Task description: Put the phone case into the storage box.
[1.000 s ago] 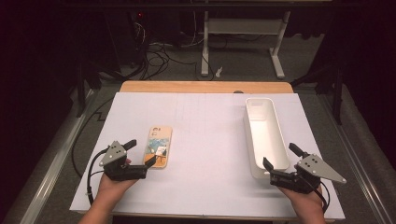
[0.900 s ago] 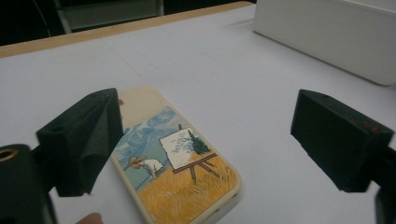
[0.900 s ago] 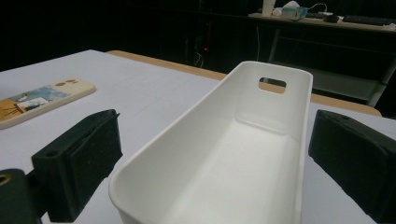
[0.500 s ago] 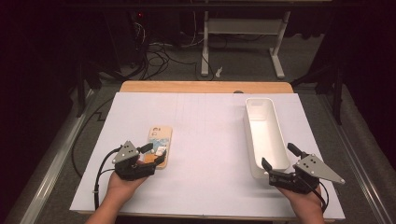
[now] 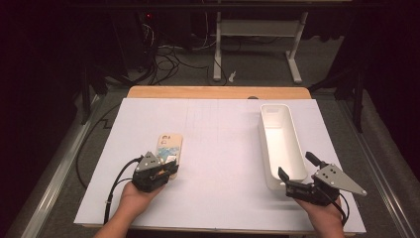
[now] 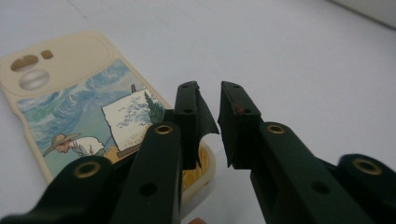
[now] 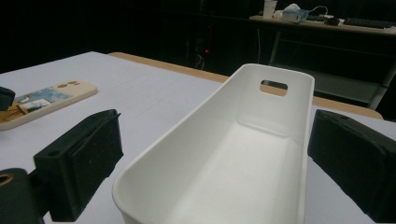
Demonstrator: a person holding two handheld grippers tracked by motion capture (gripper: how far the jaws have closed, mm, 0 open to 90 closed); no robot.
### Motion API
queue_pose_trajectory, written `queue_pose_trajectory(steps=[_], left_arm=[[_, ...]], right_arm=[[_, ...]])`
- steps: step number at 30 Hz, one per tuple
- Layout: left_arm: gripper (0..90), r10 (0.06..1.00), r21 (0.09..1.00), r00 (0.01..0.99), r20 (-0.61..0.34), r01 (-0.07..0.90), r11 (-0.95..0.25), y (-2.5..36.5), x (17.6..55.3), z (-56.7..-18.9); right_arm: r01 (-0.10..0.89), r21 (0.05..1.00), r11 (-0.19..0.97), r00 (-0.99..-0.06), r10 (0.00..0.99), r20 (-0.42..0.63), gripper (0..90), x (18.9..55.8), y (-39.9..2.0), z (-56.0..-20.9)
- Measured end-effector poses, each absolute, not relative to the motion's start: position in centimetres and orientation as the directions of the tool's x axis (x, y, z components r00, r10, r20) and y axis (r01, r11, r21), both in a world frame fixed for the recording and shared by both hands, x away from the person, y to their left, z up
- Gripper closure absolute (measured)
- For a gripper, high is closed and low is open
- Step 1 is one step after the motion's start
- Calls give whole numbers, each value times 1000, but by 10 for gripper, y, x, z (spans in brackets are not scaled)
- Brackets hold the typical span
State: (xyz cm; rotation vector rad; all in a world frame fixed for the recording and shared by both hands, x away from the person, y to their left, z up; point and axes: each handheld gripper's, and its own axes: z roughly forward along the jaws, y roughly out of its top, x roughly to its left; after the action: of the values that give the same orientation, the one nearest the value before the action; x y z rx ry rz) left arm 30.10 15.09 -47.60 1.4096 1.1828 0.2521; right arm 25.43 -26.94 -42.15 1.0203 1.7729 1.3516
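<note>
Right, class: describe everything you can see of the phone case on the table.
The phone case lies flat on the white table cover, printed side up. It looks like cream plastic with rounded corners and camera cut-outs at its far end. The print shows a painter in a straw hat at an easel under a swirling blue sky. The left gripper sits over its near corner, jaws nearly closed; whether they touch it is unclear.

Phone case point(image 5: 169, 148) on table point(image 5: 223, 148) left, bin point(image 5: 281, 144) on right
</note>
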Motion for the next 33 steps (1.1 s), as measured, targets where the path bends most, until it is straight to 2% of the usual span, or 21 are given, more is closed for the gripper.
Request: queue_pose_trajectory(steps=[2, 8, 17, 33], left_arm=[[825, 760, 842, 459, -460, 498, 209, 148, 301, -479], [878, 779, 844, 462, -425, 512, 157, 144, 302, -485], [894, 799, 856, 489, -350, 513, 61, 131, 298, -492], [890, 813, 847, 475, -338, 530, 43, 136, 296, -495]], right_arm=[[181, 971, 156, -465, 884, -56, 38, 254, -269, -421], [178, 972, 152, -464, 884, -53, 38, 254, -270, -421], [181, 972, 150, -463, 885, -50, 38, 255, -270, -422], [181, 973, 142, -460, 887, -44, 39, 254, -271, -422]])
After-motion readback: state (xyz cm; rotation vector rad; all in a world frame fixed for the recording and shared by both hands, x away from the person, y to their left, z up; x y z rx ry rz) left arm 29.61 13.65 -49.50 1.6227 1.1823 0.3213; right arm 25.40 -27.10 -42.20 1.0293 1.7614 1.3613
